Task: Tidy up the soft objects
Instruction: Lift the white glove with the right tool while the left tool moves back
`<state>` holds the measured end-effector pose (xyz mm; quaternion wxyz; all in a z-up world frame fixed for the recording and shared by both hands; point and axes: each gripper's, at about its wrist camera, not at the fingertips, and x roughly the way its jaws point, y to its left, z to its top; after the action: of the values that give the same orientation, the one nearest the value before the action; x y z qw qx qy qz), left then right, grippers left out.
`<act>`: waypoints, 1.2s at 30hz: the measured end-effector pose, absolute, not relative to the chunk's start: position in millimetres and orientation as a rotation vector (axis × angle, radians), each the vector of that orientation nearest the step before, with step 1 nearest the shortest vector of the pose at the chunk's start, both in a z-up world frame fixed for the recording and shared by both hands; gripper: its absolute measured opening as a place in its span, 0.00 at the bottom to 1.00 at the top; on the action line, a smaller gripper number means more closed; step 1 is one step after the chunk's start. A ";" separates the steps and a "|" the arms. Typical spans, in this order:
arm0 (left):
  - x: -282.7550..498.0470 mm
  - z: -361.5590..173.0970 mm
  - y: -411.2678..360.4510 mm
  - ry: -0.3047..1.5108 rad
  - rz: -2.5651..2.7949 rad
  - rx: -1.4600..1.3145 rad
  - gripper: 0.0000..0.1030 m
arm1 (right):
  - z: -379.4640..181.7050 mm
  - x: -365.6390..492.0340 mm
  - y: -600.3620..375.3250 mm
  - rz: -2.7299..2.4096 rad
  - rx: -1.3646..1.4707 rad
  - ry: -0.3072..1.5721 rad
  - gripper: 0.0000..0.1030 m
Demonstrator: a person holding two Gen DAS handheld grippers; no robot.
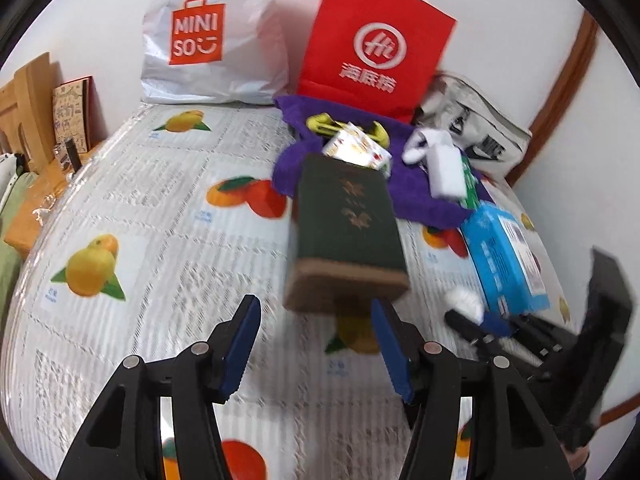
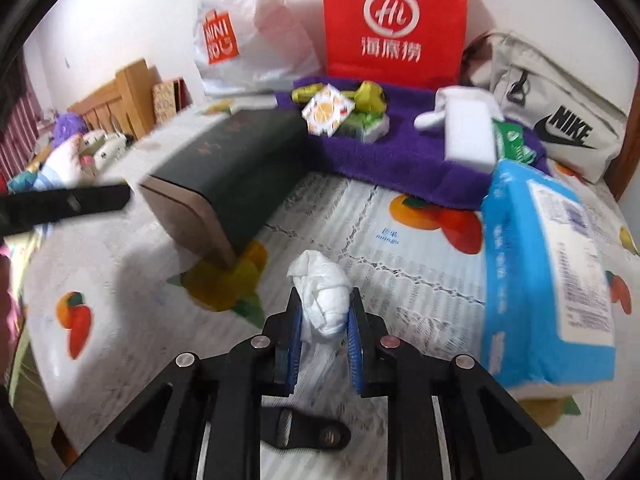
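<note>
The right tongs (image 2: 323, 316) pinch a crumpled white tissue wad (image 2: 320, 296) low over the fruit-print bed (image 2: 120, 248) – loose folds could slip free. The left tongs (image 1: 314, 344) gape empty (nearing the dark green box (image 1: 344, 228)) – it may topple.

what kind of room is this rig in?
Most likely a bedroom at home: the work surface looks like a bed with a fruit-print cover, a wooden headboard at one end with soft toys beside it, and shopping bags leaning against the wall.
</note>
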<state>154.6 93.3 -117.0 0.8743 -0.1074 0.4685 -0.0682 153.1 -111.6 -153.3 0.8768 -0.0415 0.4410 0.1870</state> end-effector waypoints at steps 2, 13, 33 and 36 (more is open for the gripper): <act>147.6 -122.9 84.3 1.002 -0.156 -0.206 0.54 | -142.3 142.3 -120.1 0.388 -0.069 0.892 0.19; 118.0 -151.6 20.8 1.064 -0.349 -0.104 0.57 | -121.3 75.3 -185.3 0.311 -0.033 0.844 0.20; 98.8 -161.1 -41.3 1.012 -0.500 0.268 0.29 | -172.1 62.1 -238.5 0.203 0.051 0.938 0.20; 96.3 -160.0 -37.9 1.034 -0.504 0.241 0.24 | -170.8 60.7 -237.7 0.206 0.053 0.934 0.20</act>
<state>96.3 -37.9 -160.0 0.8323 0.1139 0.4878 -0.2376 60.7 -237.7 -170.8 0.8875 0.0253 0.4494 0.0993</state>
